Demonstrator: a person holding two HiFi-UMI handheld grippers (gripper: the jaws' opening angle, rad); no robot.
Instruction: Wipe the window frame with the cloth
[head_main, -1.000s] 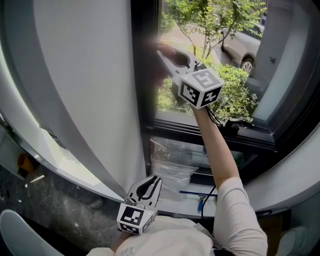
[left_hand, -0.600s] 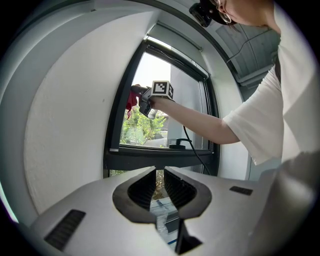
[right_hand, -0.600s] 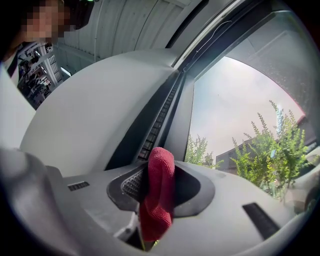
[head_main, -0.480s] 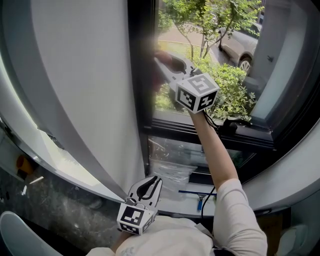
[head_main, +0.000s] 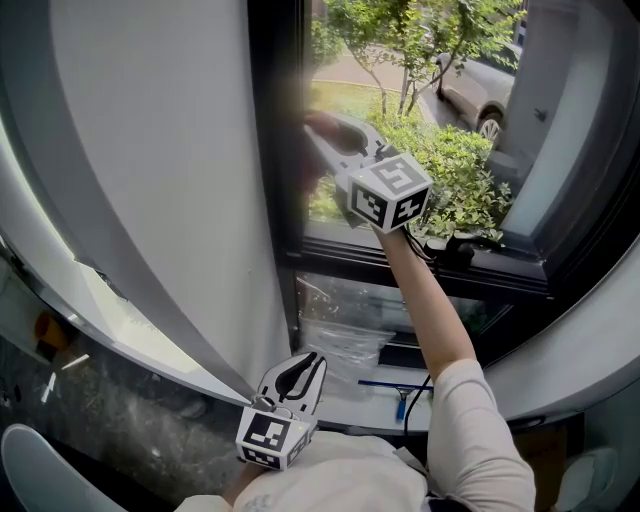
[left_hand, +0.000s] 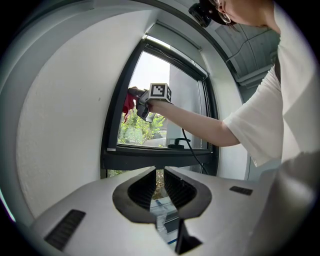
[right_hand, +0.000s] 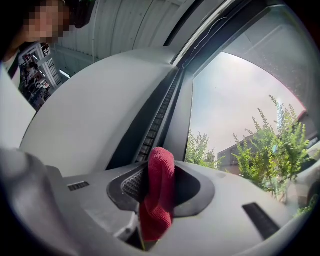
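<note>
In the right gripper view we are seeing what the head view is blurring: our right claw (right_hand: 161, 172) is clamping a folded red cloth (right_hand: 157, 192), raised just beside the dark window frame (right_hand: 159, 117). The left gripper view is showing that cloth right at the frame's left upright. Our left claw (left_hand: 159, 176) is hanging low, closed to a slit on nothing. Shrubs (head_main: 455, 170) and a car (head_main: 478, 92) are showing outside.

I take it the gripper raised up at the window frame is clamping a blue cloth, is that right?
Not quite. The cloth clamped in the right gripper is red, not blue, as the right gripper view shows. That gripper is indeed raised up at the window frame.
</note>
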